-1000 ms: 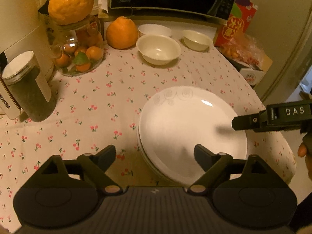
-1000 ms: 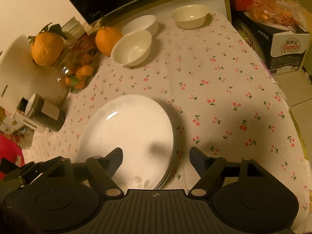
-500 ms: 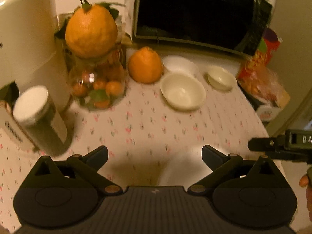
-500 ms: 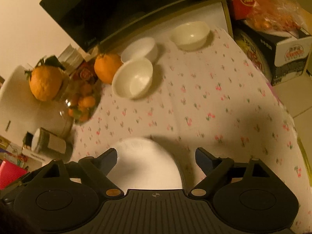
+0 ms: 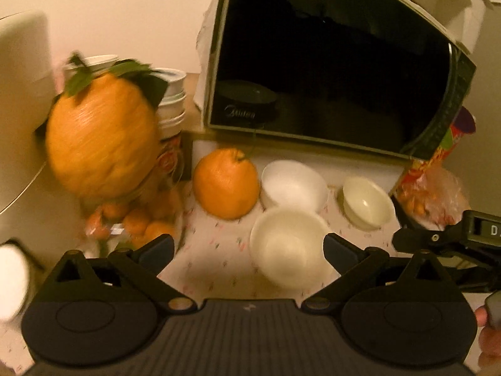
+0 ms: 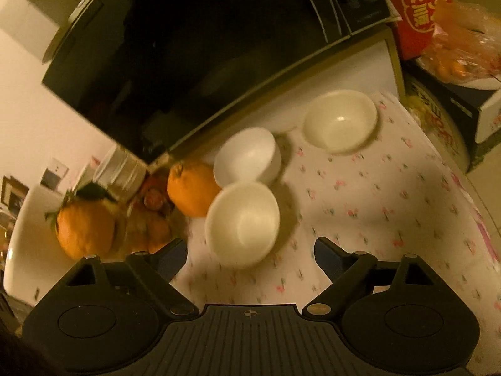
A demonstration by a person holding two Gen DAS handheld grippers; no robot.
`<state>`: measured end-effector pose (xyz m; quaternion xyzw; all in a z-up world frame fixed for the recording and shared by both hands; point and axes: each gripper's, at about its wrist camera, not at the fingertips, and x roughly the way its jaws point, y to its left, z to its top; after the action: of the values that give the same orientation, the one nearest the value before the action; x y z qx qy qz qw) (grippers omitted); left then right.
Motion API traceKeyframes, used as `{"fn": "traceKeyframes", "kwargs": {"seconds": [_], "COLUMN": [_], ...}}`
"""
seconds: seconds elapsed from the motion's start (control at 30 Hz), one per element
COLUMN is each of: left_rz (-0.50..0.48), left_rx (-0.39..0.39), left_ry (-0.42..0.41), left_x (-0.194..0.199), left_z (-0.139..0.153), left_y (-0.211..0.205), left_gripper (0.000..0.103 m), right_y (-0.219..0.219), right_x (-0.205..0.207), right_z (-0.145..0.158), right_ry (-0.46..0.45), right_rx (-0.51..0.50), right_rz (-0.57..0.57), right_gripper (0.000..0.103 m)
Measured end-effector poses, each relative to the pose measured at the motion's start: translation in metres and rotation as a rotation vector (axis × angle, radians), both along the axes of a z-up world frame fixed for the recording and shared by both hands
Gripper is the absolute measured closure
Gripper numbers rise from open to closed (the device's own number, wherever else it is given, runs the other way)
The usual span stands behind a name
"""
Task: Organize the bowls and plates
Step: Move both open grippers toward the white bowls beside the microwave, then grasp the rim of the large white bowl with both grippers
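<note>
Three white bowls stand on the cherry-print tablecloth in front of the microwave. The near bowl [image 5: 289, 246] [image 6: 242, 222] lies just ahead of both grippers. A second bowl [image 5: 294, 185] [image 6: 247, 156] sits behind it. A third bowl [image 5: 368, 202] [image 6: 341, 120] stands apart to the right. My left gripper [image 5: 249, 246] is open and empty. My right gripper [image 6: 250, 249] is open and empty, and its tip shows at the right edge of the left wrist view [image 5: 438, 239]. The plates are out of view.
A black microwave [image 5: 328, 72] [image 6: 188, 47] stands at the back. A large orange [image 5: 225, 185] [image 6: 191, 191] sits left of the bowls. A glass jar of small oranges with a big orange on top [image 5: 103, 141] is at the left, and a red box [image 6: 419, 9] at the right.
Both grippers have moved forward from over the stacked plates toward the bowls. The plates have dropped out of view and the bowls are much closer. Both grippers stay open.
</note>
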<state>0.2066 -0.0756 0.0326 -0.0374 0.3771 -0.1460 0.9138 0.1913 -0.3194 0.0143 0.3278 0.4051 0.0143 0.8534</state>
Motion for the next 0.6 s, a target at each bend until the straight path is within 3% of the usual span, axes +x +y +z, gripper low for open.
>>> {"fn": "traceKeyframes", "kwargs": {"seconds": [0.17,0.23,0.4,0.53,0.6], "left_rz": [-0.005,-0.027,-0.053,-0.052,-0.036], "left_rx": [0.013,0.004,-0.008,-0.013,-0.003], "left_ry": [-0.033,-0.030,0.047,0.075,0.094], "left_x": [0.032,0.045,0.076,0.090,0.096], "left_z": [-0.011,-0.019,-0.043,-0.055,-0.061], "left_y": [-0.018,-0.026,-0.046,-0.058,-0.062], "left_gripper": [0.011,0.032,0.063,0.070,0.073], "right_y": [-0.014,-0.021,-0.037,-0.042,-0.042], "right_x": [0.035,0.042,0.064,0.079,0.084], "right_z": [-0.021,-0.036,-0.082,-0.104,-0.108], "right_ry": [-0.003,-0.021,-0.004,-0.014,-0.034], "right_rx": [0.062,0.098,0.221,0.293,0.309], "right_rz": [-0.025,-0.041,-0.098,-0.111,-0.119], "right_gripper": [0.013,0.013,0.013,0.022,0.032]}}
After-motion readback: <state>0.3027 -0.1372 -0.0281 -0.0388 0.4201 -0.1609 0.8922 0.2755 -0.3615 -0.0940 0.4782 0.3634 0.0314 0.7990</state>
